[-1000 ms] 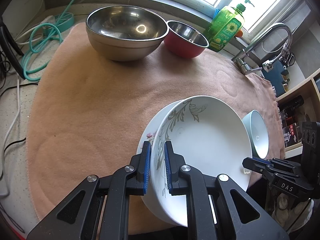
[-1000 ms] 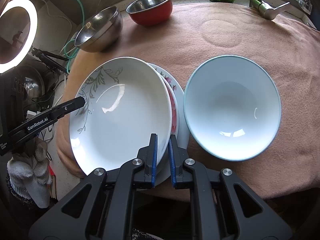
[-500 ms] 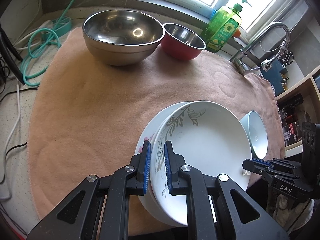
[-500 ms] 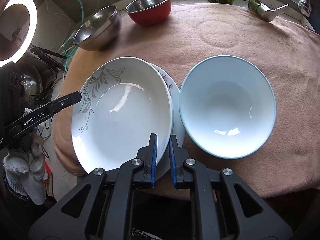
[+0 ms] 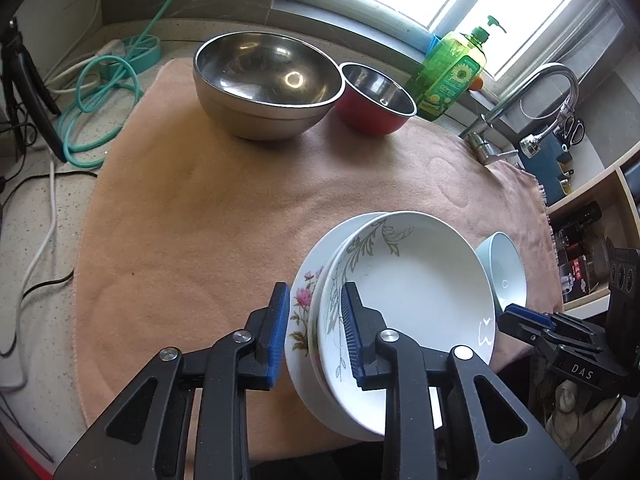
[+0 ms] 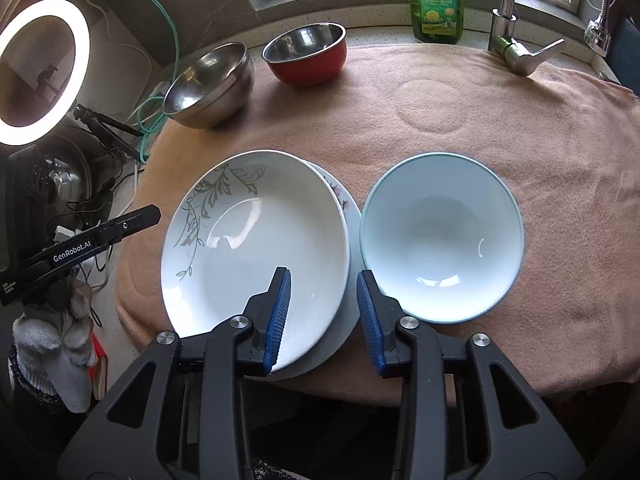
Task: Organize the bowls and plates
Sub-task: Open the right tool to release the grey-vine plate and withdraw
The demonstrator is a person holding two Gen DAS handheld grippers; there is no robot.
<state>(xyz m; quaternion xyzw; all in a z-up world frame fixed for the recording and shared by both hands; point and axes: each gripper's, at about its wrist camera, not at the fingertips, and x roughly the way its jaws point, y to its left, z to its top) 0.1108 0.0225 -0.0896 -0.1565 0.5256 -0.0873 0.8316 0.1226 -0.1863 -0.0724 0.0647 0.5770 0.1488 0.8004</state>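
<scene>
I have both grippers over the near edge of the pink towel [image 6: 460,92], and both have just been opening off the same dish. The leaf-patterned plate [image 6: 256,240] now sits on top of the flowered plate [image 5: 304,312], a little off centre, so the flowered rim shows as a crescent on one side. My left gripper [image 5: 316,332] has its jaws apart and straddles the near-left rims of both plates; the pads look clear of the china, though one is close enough that I can't rule out a light touch. My right gripper [image 6: 324,316] is open wider, one pad over the leaf plate's inner slope and the other outside the stack, in the gap toward the pale blue bowl [image 6: 442,236]. That gap is what I judge the next move depends on: the blue bowl lies just to the right of the right gripper, its rim almost touching the flowered plate, so the right hand is much the nearer one and the left would have to cross the whole stack. The bowl is round, so no axis matters, only which part of the rim I reach. The steel bowl [image 5: 266,80] and the red bowl [image 5: 376,100] stand together at the far edge, well apart from both grippers, by the soap bottle [image 6: 438,0] and the tap [image 6: 516,40].
</scene>
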